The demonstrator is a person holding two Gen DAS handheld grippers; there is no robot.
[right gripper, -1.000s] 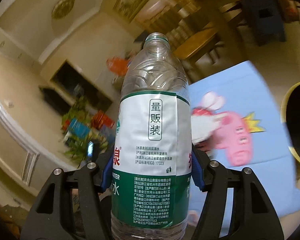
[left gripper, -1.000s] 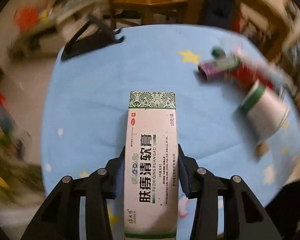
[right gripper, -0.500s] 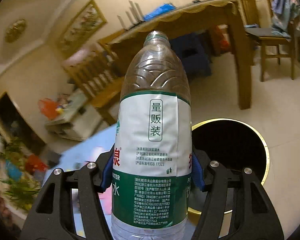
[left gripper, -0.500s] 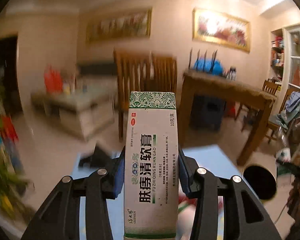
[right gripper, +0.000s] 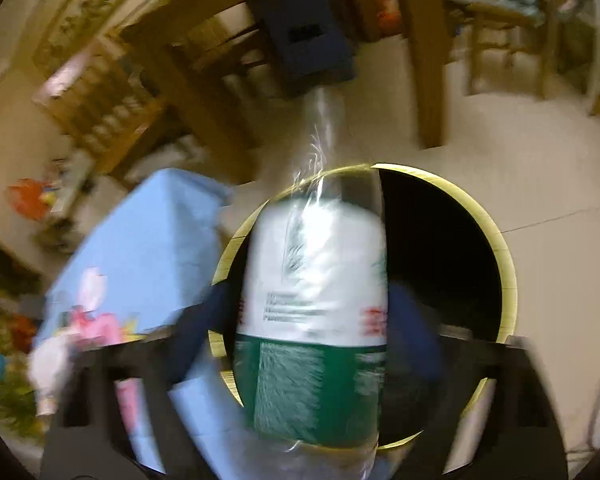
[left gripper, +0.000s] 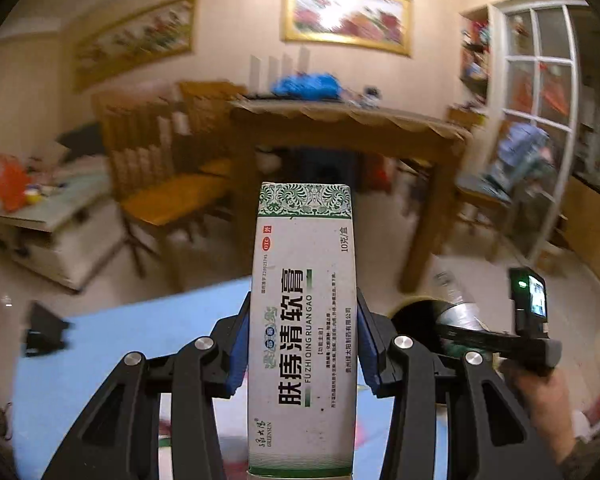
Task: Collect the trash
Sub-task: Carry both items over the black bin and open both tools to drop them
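The left gripper (left gripper: 302, 344) is clamped on a white and green ointment box (left gripper: 303, 320), its blue pads pressed to both long sides, the box standing straight out along the fingers with its patterned green end farthest from the camera. Under it lies a light blue cloth (left gripper: 132, 344) with a small black object (left gripper: 44, 330) near its left edge. Off to the right, the right gripper (left gripper: 496, 340) shows side-on in the person's hand (left gripper: 540, 396), a clear bottle (left gripper: 458, 304) pointing over the dark mouth of a trash bin (left gripper: 414, 314). From the right wrist view everything near the camera is smeared: the plastic bottle (right gripper: 312, 300), with its white and green label, sits over the round black opening of the trash bin (right gripper: 504, 264), whose yellow rim rings it. The right gripper (right gripper: 312, 344) has its blue pads spread to either side of the bottle, with a visible gap on the right side, so the jaws look released, though the blur keeps me from being sure. The blue cloth (right gripper: 148, 240) with a pink cartoon figure sits just left of the bin. Behind are a wooden table (left gripper: 340, 120), chairs and two framed paintings.
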